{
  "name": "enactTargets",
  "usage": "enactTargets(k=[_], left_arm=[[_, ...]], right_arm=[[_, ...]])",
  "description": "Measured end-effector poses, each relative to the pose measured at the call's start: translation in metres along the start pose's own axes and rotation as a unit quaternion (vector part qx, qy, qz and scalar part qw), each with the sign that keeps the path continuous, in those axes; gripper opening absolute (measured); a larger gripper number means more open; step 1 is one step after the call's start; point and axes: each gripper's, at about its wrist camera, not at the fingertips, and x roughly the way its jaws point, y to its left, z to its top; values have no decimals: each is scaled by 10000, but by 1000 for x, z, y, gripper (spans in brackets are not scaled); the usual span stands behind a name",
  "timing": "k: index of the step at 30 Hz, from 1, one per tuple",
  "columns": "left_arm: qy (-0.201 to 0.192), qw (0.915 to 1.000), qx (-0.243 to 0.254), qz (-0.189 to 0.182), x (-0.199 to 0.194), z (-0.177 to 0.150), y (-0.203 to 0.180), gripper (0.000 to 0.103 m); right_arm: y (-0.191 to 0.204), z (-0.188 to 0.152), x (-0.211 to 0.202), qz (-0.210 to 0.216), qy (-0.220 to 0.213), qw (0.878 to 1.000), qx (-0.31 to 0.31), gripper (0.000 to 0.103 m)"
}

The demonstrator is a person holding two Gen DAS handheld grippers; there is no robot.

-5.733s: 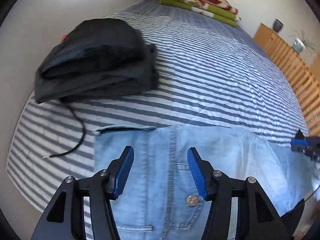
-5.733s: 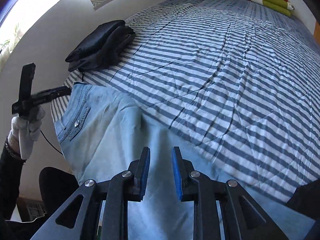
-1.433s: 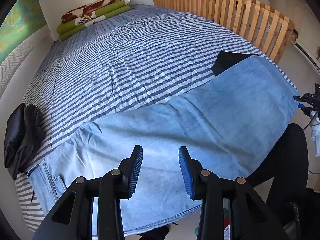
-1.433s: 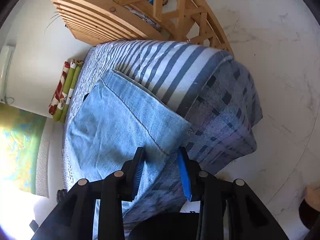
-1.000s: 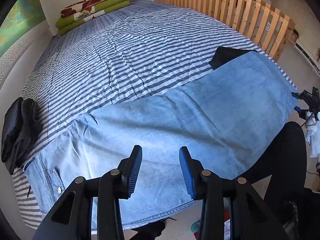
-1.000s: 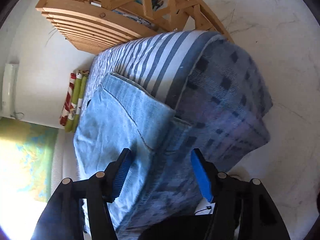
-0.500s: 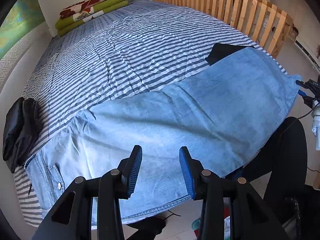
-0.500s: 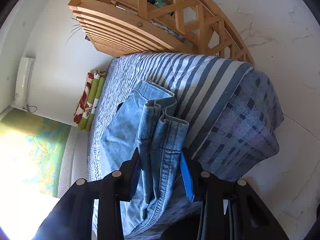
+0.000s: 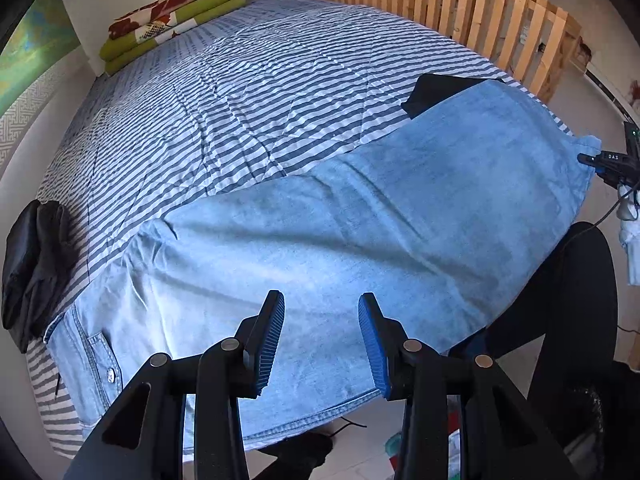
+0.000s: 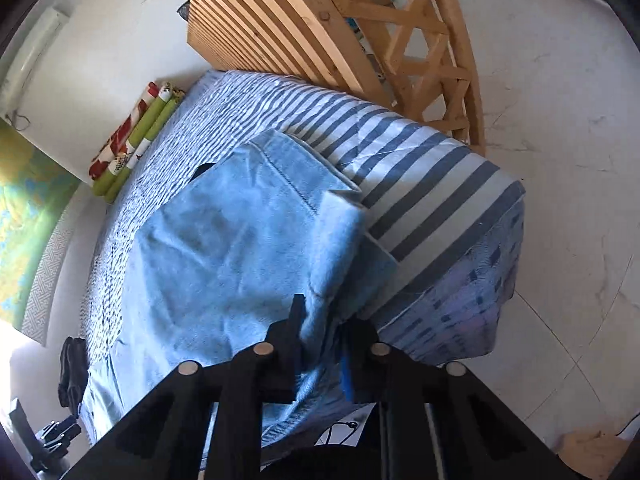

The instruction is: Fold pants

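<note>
Light blue jeans (image 9: 360, 220) lie stretched along the near edge of the striped bed (image 9: 240, 92), waistband and button at the left. My left gripper (image 9: 321, 308) hovers over the middle of the legs, open, with nothing between its blue pads. In the right wrist view the hem end of the jeans (image 10: 240, 240) is bunched and raised off the bed corner. My right gripper (image 10: 324, 324) has its jaws closing on that hem, with denim pinched between the fingers. The same gripper (image 9: 608, 162) shows at the hem on the right edge of the left wrist view.
A black folded garment (image 9: 32, 268) sits at the bed's left end, and a black cloth (image 9: 440, 88) pokes out beside the jeans' far leg. Folded green and red blankets (image 9: 168, 20) lie at the head. A wooden slatted rail (image 9: 480, 20) borders the far side. A person's dark legs (image 9: 580, 300) stand by the near edge.
The right gripper went from wide open around the hem to closed on it, rolled, and lifted the hem so the denim bunches. The left gripper stayed in place, open.
</note>
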Motion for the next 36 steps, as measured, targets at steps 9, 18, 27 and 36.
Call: enactTargets(k=[9, 18, 27, 36], left_arm=[[1, 9999, -114, 18, 5, -4, 13, 42], [-157, 9941, -1050, 214, -14, -36, 89, 42], [-435, 9717, -2263, 530, -43, -106, 206, 42], [-494, 9546, -2868, 630, -49, -184, 286, 42]], right_arm=[[49, -3, -25, -527, -423, 9930, -973, 6], [87, 9, -39, -114, -377, 9973, -622, 5], [238, -20, -61, 484, -646, 9809, -1767, 5], [445, -116, -32, 1547, -273, 9348, -3186, 5]])
